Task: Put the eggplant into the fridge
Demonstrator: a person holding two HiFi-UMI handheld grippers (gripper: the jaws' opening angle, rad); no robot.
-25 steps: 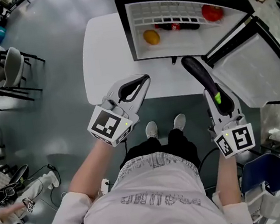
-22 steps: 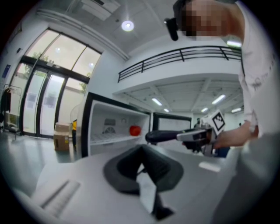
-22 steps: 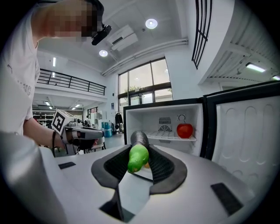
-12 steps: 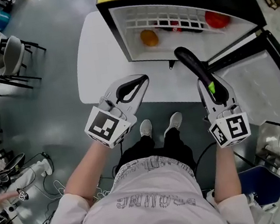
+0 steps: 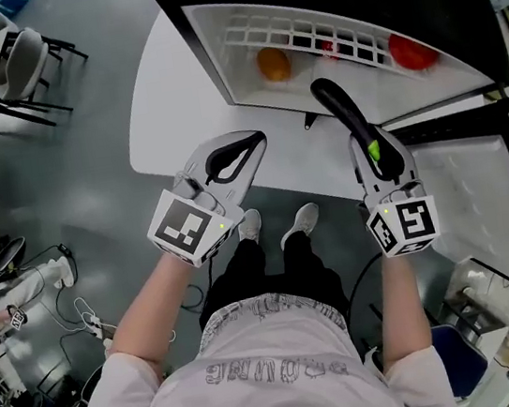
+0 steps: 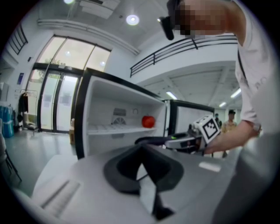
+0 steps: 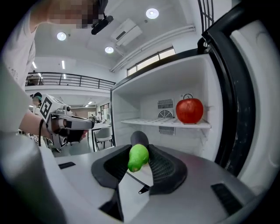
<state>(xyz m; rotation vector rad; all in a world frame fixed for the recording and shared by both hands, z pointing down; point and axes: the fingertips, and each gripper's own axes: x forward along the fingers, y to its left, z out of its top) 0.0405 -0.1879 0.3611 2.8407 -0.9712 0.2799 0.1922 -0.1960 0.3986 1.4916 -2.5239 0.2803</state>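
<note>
Before the open fridge (image 5: 234,76), right gripper (image 5: 371,148) clamped on the eggplant (image 5: 343,111) at its green stem end, long dark body pointing straight ahead toward the fridge opening, left gripper (image 5: 257,139) closed, empty, alongside.

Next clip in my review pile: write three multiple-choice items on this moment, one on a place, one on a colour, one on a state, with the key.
1. Where is the red fruit?
A. on the fridge shelf
B. on the floor
C. on a chair

2. What colour is the eggplant's stem end?
A. white
B. green
C. orange

3. The right gripper is:
A. open and empty
B. shut on the red fruit
C. shut on the eggplant

Key: 1 A, it sits on the white shelf in the right gripper view; 2 B, a bright green tip shows between the jaws; 3 C, both jaws press on the eggplant.
</note>
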